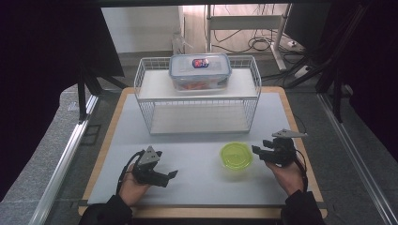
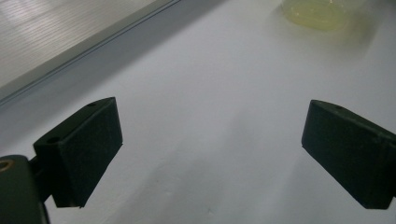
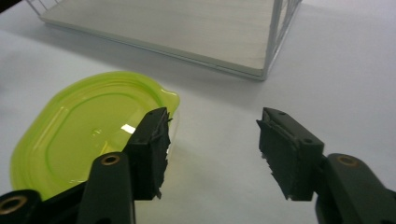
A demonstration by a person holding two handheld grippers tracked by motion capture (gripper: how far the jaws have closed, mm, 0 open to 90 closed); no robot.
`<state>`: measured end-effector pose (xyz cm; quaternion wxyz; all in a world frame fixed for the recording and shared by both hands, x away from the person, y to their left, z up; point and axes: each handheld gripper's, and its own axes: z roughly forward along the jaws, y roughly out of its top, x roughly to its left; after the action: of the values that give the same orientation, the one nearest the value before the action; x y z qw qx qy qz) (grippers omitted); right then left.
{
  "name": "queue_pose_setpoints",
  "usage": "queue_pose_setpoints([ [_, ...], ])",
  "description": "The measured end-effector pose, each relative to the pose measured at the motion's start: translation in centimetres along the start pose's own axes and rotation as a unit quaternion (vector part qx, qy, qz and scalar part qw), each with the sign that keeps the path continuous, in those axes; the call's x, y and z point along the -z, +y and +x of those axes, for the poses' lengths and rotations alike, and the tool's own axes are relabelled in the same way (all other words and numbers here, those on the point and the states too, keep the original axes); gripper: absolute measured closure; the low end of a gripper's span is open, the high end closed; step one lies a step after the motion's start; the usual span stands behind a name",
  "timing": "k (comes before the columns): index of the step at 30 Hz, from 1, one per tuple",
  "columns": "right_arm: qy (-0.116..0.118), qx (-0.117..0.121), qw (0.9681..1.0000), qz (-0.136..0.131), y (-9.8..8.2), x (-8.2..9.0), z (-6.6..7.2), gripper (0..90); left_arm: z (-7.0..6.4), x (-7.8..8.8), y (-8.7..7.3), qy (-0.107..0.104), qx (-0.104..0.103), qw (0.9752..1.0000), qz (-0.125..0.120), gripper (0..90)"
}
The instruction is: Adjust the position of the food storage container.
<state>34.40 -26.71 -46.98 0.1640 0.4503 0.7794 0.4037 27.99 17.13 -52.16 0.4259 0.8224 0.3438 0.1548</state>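
The right hand-held gripper (image 3: pixel 212 149) gapes empty just beside the green lid (image 3: pixel 88 133) on the surface (image 1: pixel 197 183); the left hand-held gripper (image 2: pixel 210 154) stands wide, empty.

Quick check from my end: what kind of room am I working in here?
Probably a lab or test bench, not a kitchen. The table carries a staged wire rack and lidded food box, dark curtains hang either side, and loose cables lie on the floor behind.
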Motion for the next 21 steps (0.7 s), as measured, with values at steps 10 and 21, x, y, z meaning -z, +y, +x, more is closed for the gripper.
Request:
queue_pose_setpoints([
  [10,0.04,-0.008,0.9991,0.006,0.0,-0.4,0.6,37.4,-0.1,-0.1,0.0,-0.001,-0.004,1.0,0.004,4.7],
  [21,0.068,-0.01,0.997,0.034,-0.2,-1.1,0.6,51.3,-0.3,-0.4,-0.1,-0.003,-0.012,0.9999,0.011,4.7],
])
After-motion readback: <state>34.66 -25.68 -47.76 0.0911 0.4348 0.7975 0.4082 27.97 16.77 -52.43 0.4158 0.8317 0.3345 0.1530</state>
